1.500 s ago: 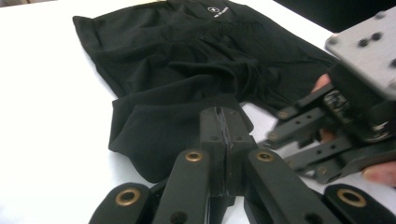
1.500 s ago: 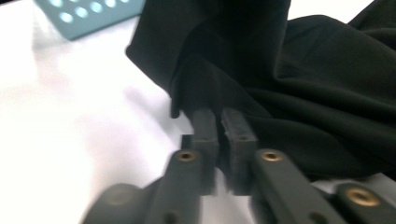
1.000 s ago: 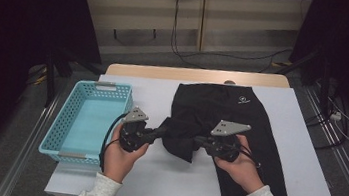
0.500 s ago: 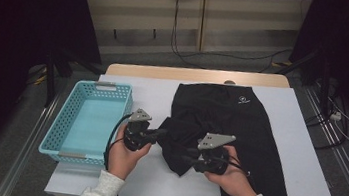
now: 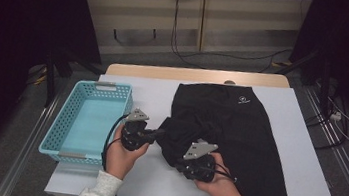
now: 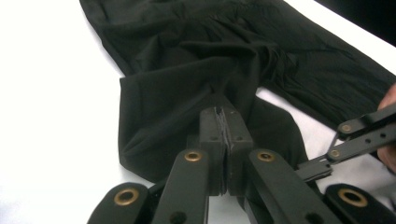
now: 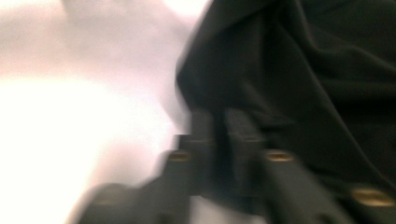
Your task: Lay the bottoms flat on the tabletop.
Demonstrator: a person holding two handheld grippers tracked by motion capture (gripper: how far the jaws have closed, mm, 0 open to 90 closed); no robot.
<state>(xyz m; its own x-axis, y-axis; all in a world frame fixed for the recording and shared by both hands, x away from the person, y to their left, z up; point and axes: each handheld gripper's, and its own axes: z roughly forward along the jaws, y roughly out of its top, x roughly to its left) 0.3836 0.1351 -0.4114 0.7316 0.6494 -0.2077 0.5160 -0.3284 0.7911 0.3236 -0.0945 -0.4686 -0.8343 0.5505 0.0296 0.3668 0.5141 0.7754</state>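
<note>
A black garment [image 5: 230,120] lies spread on the white table [image 5: 304,169], its lower left part bunched up. My left gripper [image 5: 162,134] is shut on a fold at the bunched left edge; in the left gripper view its jaws pinch the dark cloth [image 6: 187,70] at the left gripper's tips [image 6: 223,114]. My right gripper [image 5: 178,164] sits just right of and nearer than the left one, at the lower edge of the bunch. The right gripper view is blurred; there the right gripper [image 7: 218,119] has its jaws together against the cloth [image 7: 303,70].
A light blue mesh basket [image 5: 58,124] with nothing in it stands at the table's left edge, close beside my left hand. Beyond the table are a wooden strip, cables on the floor and dark stands on both sides.
My right gripper has swung down and to the left toward the table's near edge, dragging the cloth with it. The left gripper has stayed almost still, holding its fold.
</note>
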